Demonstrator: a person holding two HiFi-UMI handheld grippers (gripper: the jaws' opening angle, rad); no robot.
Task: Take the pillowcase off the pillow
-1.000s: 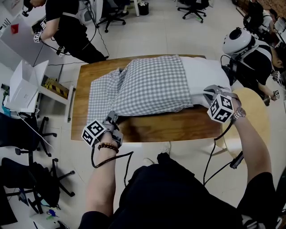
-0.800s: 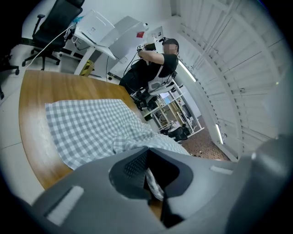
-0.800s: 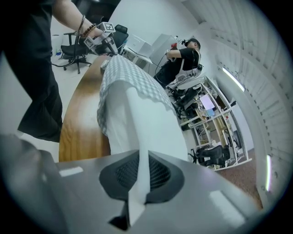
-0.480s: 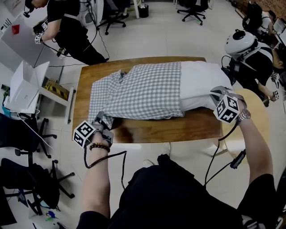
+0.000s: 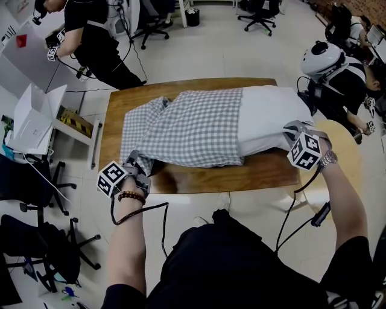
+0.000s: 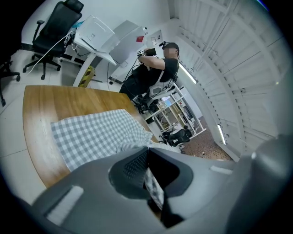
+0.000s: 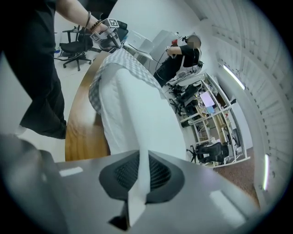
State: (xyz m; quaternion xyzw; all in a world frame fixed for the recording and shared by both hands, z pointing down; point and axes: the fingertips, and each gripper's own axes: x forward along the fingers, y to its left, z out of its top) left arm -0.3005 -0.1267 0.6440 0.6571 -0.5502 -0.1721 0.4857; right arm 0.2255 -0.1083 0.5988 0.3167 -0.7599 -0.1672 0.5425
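A grey-and-white checked pillowcase (image 5: pixel 181 130) covers the left and middle of a white pillow (image 5: pixel 268 117) lying on the wooden table (image 5: pixel 205 176). The pillow's right end is bare. My left gripper (image 5: pixel 137 164) is shut on the pillowcase's near left corner; checked cloth (image 6: pixel 153 189) shows pinched between its jaws. At the table's right end my right gripper (image 5: pixel 291 130) is shut on the white pillow's corner, with a fold of white fabric (image 7: pixel 137 187) clamped between the jaws. The pillowcase (image 7: pixel 121 61) appears farther along the pillow in the right gripper view.
A person in black (image 5: pixel 96 39) stands beyond the table's far left corner by a white desk (image 5: pixel 36 114). Another person with a white helmet (image 5: pixel 322 57) sits at the right. Office chairs (image 5: pixel 260 9) stand at the back. A round wooden stool (image 5: pixel 344 157) is by my right arm.
The left gripper has pulled the pillowcase's corner left toward the table's near edge. More white pillow is bare at the right now, and the case lies flatter.
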